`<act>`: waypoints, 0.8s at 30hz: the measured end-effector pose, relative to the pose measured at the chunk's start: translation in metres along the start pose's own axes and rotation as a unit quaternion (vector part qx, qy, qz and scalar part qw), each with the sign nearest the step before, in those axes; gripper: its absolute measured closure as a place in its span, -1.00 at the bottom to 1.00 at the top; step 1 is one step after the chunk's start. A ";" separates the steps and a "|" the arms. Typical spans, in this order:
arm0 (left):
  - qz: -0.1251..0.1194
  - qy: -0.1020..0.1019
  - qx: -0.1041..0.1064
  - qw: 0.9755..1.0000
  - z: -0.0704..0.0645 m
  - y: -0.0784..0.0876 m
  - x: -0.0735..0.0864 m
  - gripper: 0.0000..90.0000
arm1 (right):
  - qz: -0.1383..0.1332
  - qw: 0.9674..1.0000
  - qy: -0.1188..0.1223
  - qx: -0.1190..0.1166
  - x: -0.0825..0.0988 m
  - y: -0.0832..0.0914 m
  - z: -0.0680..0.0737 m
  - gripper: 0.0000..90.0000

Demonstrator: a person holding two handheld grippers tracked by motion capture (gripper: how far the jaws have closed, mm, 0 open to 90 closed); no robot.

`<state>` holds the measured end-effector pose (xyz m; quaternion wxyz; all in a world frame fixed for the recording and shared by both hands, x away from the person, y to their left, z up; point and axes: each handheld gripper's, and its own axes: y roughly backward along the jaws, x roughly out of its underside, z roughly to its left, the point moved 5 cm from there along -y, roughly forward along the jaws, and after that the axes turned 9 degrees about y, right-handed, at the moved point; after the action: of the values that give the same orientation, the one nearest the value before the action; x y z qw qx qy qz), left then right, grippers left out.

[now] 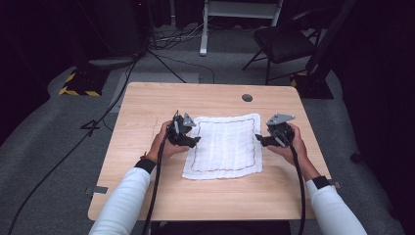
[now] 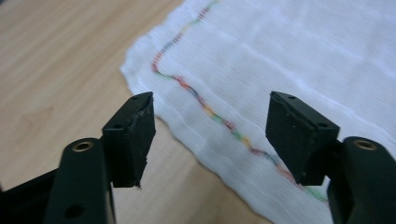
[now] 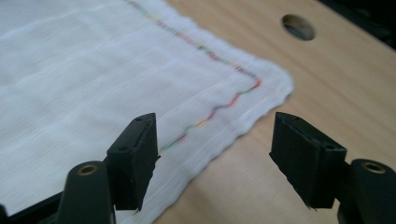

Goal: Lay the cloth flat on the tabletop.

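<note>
A white cloth (image 1: 224, 146) with a thin multicoloured stitched border lies flat in the middle of the wooden table (image 1: 147, 103). My left gripper (image 1: 192, 133) hovers at the cloth's left edge, open; its jaws straddle that edge of the cloth (image 2: 261, 70) with nothing pinched. At the right edge my right gripper (image 1: 259, 139) is open too, and in its own view the jaws stand over the cloth (image 3: 93, 74) near its far corner. Neither gripper (image 2: 210, 135) (image 3: 215, 156) touches the fabric as far as I can see.
A round cable hole (image 1: 247, 98) (image 3: 298, 26) sits in the table beyond the cloth's far right corner. Behind the table are a black folding chair (image 1: 284, 41), a white desk frame (image 1: 205, 24) and cables on the grey floor.
</note>
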<state>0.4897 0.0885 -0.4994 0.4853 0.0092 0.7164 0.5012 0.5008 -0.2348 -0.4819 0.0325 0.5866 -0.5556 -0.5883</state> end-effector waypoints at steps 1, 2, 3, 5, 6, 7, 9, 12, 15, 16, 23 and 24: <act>0.000 0.000 0.000 1.000 0.000 0.000 0.000 -0.33 | 0.000 1.000 0.000 0.000 0.000 0.000 0.000 -0.28; 0.005 -0.009 0.007 1.000 -0.008 0.003 0.007 -0.35 | 0.008 1.000 0.007 -0.015 0.012 0.004 0.013 -0.28; 0.007 -0.012 0.010 1.000 -0.012 0.003 0.010 -0.37 | 0.012 1.000 0.012 -0.021 0.015 0.005 0.018 -0.29; 0.016 -0.021 0.017 1.000 -0.019 0.005 0.018 -0.39 | 0.020 0.999 0.017 -0.031 0.024 0.008 0.028 -0.29; 0.019 -0.027 0.015 0.999 -0.021 0.005 0.022 -0.40 | 0.022 0.999 0.018 -0.038 0.027 0.009 0.032 -0.30; 0.022 -0.032 0.015 0.999 -0.023 0.006 0.026 -0.40 | 0.024 0.999 0.020 -0.044 0.030 0.011 0.036 -0.30; 0.022 -0.032 0.020 0.999 -0.026 0.006 0.030 -0.41 | 0.023 0.998 0.024 -0.046 0.033 0.013 0.039 -0.30; 0.029 -0.035 0.029 0.999 -0.030 0.010 0.038 -0.49 | 0.018 0.998 0.030 -0.050 0.038 0.020 0.045 -0.29; 0.037 -0.036 0.043 0.998 -0.036 0.012 0.046 -0.49 | 0.011 0.998 0.032 -0.059 0.045 0.023 0.052 -0.28; 0.037 -0.041 0.034 0.998 -0.037 0.013 0.050 -0.49 | 0.025 0.997 0.039 -0.056 0.050 0.022 0.056 -0.30; 0.038 -0.038 0.030 0.998 -0.040 0.015 0.060 -0.50 | 0.036 0.997 0.014 -0.065 0.063 0.025 0.057 -0.29; 0.034 -0.033 0.030 0.998 -0.040 0.015 0.062 -0.49 | 0.037 0.997 0.009 -0.064 0.067 0.028 0.057 -0.28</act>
<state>0.4213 0.0985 -0.5297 0.4909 0.0649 0.7141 0.4949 0.4213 -0.2563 -0.5234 0.0967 0.5671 -0.5382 -0.6159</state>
